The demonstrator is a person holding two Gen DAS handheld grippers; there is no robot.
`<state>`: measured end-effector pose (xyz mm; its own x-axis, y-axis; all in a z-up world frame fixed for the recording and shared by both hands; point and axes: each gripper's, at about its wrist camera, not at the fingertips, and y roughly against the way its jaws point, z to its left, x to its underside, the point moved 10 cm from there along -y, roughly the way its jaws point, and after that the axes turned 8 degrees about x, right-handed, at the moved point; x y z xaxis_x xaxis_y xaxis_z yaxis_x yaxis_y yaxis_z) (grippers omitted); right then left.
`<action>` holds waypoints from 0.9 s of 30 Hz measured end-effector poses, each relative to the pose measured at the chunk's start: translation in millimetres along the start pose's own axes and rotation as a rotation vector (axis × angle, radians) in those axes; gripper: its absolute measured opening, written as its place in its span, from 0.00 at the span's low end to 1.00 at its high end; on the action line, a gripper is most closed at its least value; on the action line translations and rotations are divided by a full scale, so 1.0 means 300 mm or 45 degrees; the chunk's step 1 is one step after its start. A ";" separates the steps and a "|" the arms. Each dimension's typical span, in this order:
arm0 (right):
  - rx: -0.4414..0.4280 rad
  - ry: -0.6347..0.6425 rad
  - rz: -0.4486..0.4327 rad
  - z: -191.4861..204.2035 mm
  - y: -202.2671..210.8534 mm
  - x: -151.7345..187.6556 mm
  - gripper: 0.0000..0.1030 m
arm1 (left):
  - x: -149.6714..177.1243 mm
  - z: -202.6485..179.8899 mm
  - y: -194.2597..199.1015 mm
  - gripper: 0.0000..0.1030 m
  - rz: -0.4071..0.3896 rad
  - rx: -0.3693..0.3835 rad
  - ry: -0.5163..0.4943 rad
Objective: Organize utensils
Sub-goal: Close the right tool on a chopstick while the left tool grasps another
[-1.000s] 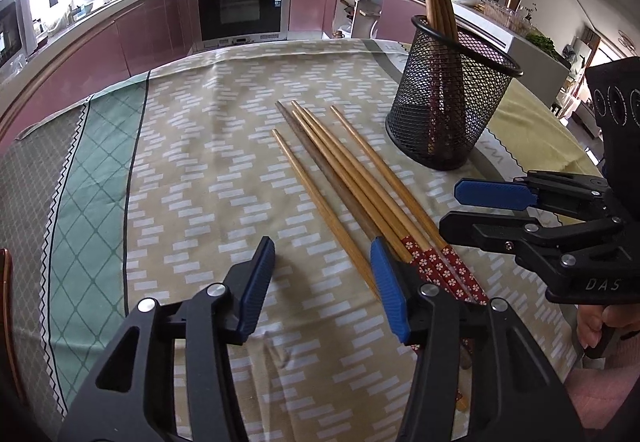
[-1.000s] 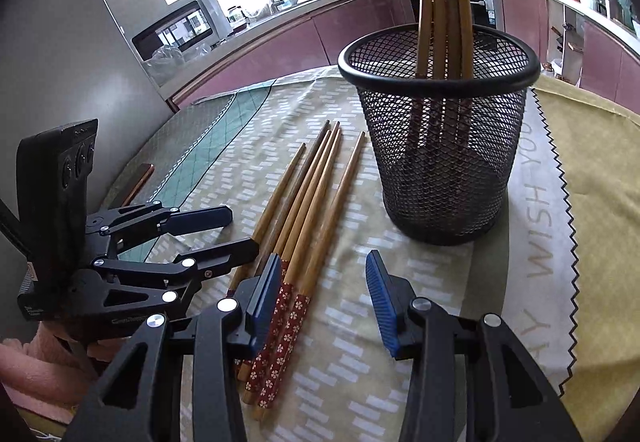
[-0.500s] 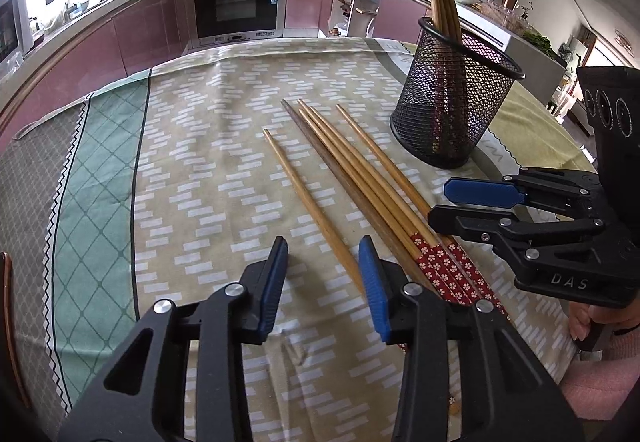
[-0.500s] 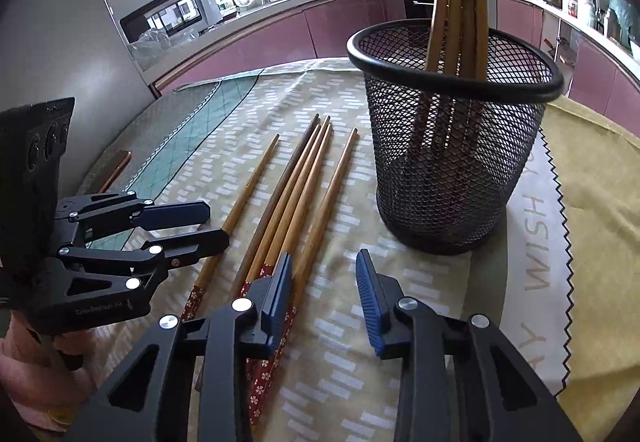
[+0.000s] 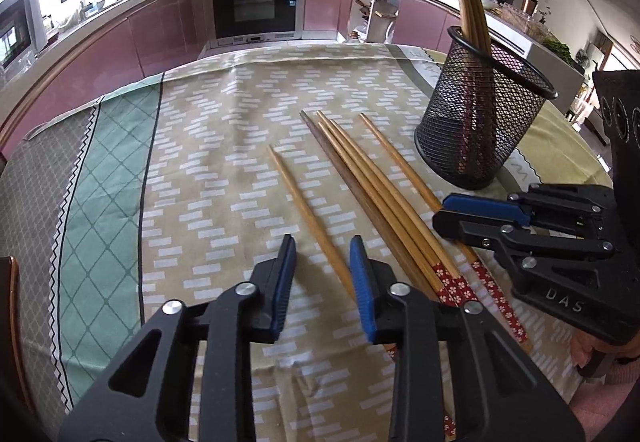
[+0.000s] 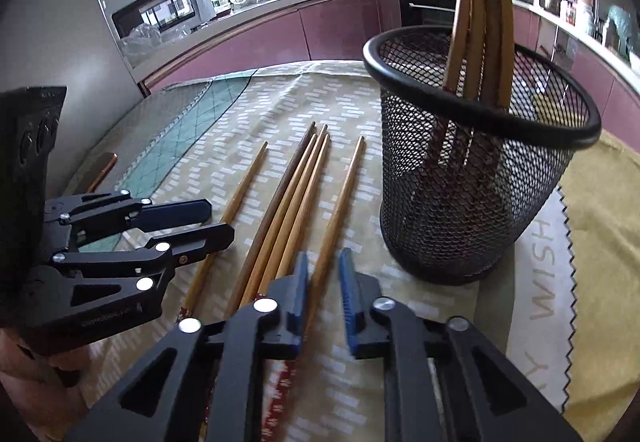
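Several wooden chopsticks with red flowered ends lie on the patterned tablecloth (image 5: 200,161). My left gripper (image 5: 322,254) has the lone leftmost chopstick (image 5: 304,205) between its closing jaws; the pads stand clear of it. Beside it lies a tight bundle of three chopsticks (image 5: 372,193). My right gripper (image 6: 323,262) is shut on the rightmost chopstick (image 6: 344,193), low on the cloth. A black mesh holder (image 6: 460,201) stands upright just right of it, with several chopsticks (image 6: 480,1) in it. Each gripper shows in the other's view: right gripper (image 5: 440,211), left gripper (image 6: 220,219).
The mesh holder (image 5: 480,129) stands near the cloth's right border. A copper-edged object (image 6: 102,171) lies at the table's left edge. Kitchen cabinets and an oven (image 5: 256,5) run behind the table. A hand and pink sleeve (image 5: 604,362) hold the right gripper.
Both pairs of jaws have narrowed. The right jaws came together on the rightmost chopstick. The leftmost chopstick now lies apart from the bundle, between the left jaws.
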<state>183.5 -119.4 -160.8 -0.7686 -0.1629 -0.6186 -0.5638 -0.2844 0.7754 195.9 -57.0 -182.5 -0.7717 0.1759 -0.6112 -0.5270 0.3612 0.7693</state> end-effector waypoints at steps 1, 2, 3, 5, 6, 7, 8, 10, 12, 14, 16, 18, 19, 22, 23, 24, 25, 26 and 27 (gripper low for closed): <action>-0.007 -0.011 0.000 -0.003 0.000 0.001 0.09 | 0.001 0.002 0.000 0.21 -0.002 0.001 0.009; -0.016 -0.028 0.001 -0.008 0.002 0.002 0.08 | 0.000 0.005 0.001 0.16 -0.004 0.003 0.019; -0.025 -0.044 0.001 -0.013 0.004 0.004 0.07 | 0.000 0.008 0.001 0.15 -0.004 0.007 0.030; -0.046 -0.075 0.002 -0.021 0.007 0.007 0.06 | 0.001 0.013 0.005 0.12 -0.009 0.014 0.057; -0.053 -0.085 0.002 -0.024 0.009 0.009 0.06 | 0.004 0.015 0.007 0.11 -0.012 0.017 0.066; -0.063 -0.099 0.002 -0.027 0.011 0.011 0.06 | 0.008 0.016 0.010 0.10 -0.015 0.019 0.075; -0.072 -0.110 0.002 -0.030 0.014 0.013 0.06 | 0.010 0.019 0.013 0.09 -0.018 0.022 0.086; -0.082 -0.119 -0.004 -0.029 0.023 0.017 0.05 | 0.014 0.021 0.017 0.08 -0.024 0.031 0.102; -0.100 -0.120 -0.017 -0.026 0.040 0.020 0.05 | 0.017 0.018 0.028 0.08 -0.034 0.040 0.107; -0.127 -0.109 -0.029 -0.016 0.059 0.022 0.05 | 0.021 0.009 0.046 0.08 -0.048 0.057 0.101; -0.148 -0.085 -0.038 -0.011 0.081 0.029 0.05 | 0.021 -0.009 0.066 0.08 -0.062 0.086 0.085; -0.169 -0.059 -0.033 -0.002 0.095 0.039 0.05 | 0.025 -0.031 0.075 0.08 -0.061 0.125 0.068; -0.171 -0.046 -0.028 0.003 0.096 0.040 0.05 | 0.028 -0.043 0.073 0.08 -0.055 0.136 0.054; -0.171 -0.011 -0.005 0.018 0.088 0.048 0.05 | 0.041 -0.067 0.054 0.08 -0.025 0.150 0.032; -0.167 -0.003 0.001 0.019 0.085 0.050 0.05 | 0.044 -0.068 0.048 0.08 -0.018 0.153 0.032; -0.159 0.007 0.007 0.021 0.082 0.051 0.05 | 0.048 -0.072 0.041 0.08 -0.007 0.156 0.029; -0.151 0.018 0.012 0.025 0.077 0.051 0.05 | 0.048 -0.074 0.039 0.08 -0.006 0.154 0.025; -0.141 0.027 0.014 0.024 0.074 0.051 0.05 | 0.050 -0.074 0.038 0.08 -0.005 0.153 0.022; -0.138 0.032 0.017 0.028 0.071 0.048 0.06 | 0.049 -0.073 0.035 0.08 -0.001 0.155 0.020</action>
<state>157.9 -120.0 -152.1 -0.7671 -0.1903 -0.6126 -0.5166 -0.3827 0.7659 171.2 -70.7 -179.4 -0.7774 0.1618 -0.6079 -0.4809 0.4701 0.7401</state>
